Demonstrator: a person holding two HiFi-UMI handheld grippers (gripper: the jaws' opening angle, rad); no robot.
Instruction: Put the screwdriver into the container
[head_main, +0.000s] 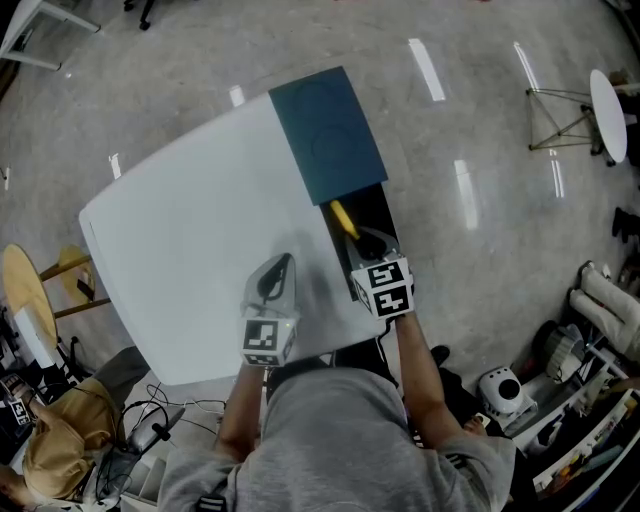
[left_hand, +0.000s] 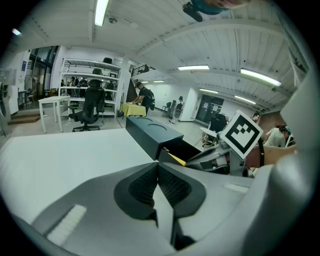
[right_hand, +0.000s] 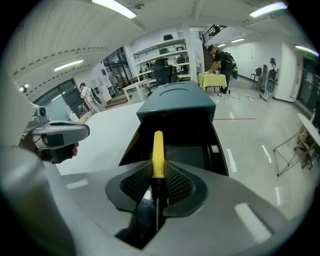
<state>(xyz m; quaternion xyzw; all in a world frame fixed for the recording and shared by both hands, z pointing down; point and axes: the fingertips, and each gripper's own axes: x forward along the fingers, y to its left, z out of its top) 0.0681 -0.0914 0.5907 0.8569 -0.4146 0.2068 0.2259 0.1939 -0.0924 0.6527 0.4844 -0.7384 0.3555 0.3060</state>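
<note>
My right gripper (right_hand: 158, 181) is shut on a screwdriver (right_hand: 158, 154) with a yellow handle that points forward and a thin dark shaft running back between the pads. In the head view the right gripper (head_main: 362, 243) holds the screwdriver (head_main: 344, 219) over the open black drawer (head_main: 372, 222) of the dark teal container (head_main: 328, 133). The drawer's dark inside (right_hand: 190, 145) lies just under and ahead of the handle. My left gripper (head_main: 277, 277) hovers over the white table, shut with nothing between its pads (left_hand: 158, 186). The container (left_hand: 152, 132) and the right gripper (left_hand: 220, 157) show in the left gripper view.
The white table (head_main: 190, 240) spreads to the left of the container. A round wooden stool (head_main: 25, 290) stands off the table's left edge. A small white side table (head_main: 605, 115) is at the far right. Bags and cables lie on the floor near the person.
</note>
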